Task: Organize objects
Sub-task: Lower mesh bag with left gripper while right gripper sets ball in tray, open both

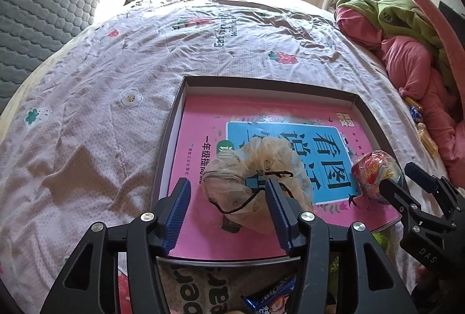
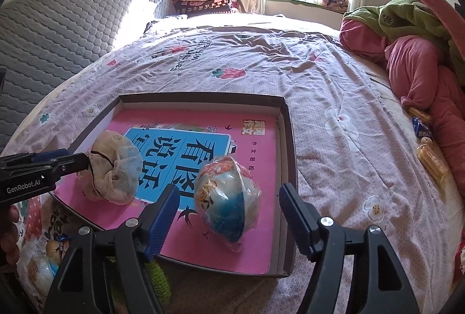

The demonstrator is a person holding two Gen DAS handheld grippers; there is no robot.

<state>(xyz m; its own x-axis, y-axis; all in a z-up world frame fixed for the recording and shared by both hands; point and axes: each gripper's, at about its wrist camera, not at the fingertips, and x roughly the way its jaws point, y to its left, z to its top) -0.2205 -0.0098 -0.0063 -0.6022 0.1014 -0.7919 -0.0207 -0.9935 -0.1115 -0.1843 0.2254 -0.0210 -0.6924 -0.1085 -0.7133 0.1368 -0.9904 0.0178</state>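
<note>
You had both grippers held over a shallow cardboard box (image 2: pixel 286 139) that lay on the bed (image 2: pixel 334 87), near its foot edge. A pink book (image 2: pixel 255 168) with a blue title panel lay flat on the box's floor and filled most of it.

Your left gripper (image 1: pixel 228 197) had its jaws apart, and the pads did not press on anything. A cream mesh pouch (image 1: pixel 261 166) with a dark drawstring sat on the book toward the box's left side, just ahead of and partly between the blue fingertips (image 1: pixel 181 195); from the right wrist view one finger lay right at the pouch's edge, and whether it touched I could not tell.

Your right gripper (image 2: pixel 229 215) also stood with jaws wide and nothing clamped. A round toy wrapped in clear plastic (image 2: pixel 226 197), printed red, yellow and blue, rested on the book toward the box's right side, between and just beyond the fingers.

Wrapped snacks (image 2: pixel 427 151) lay along the bed's right edge beside a pink and green heap of clothing (image 2: pixel 415 58).
</note>
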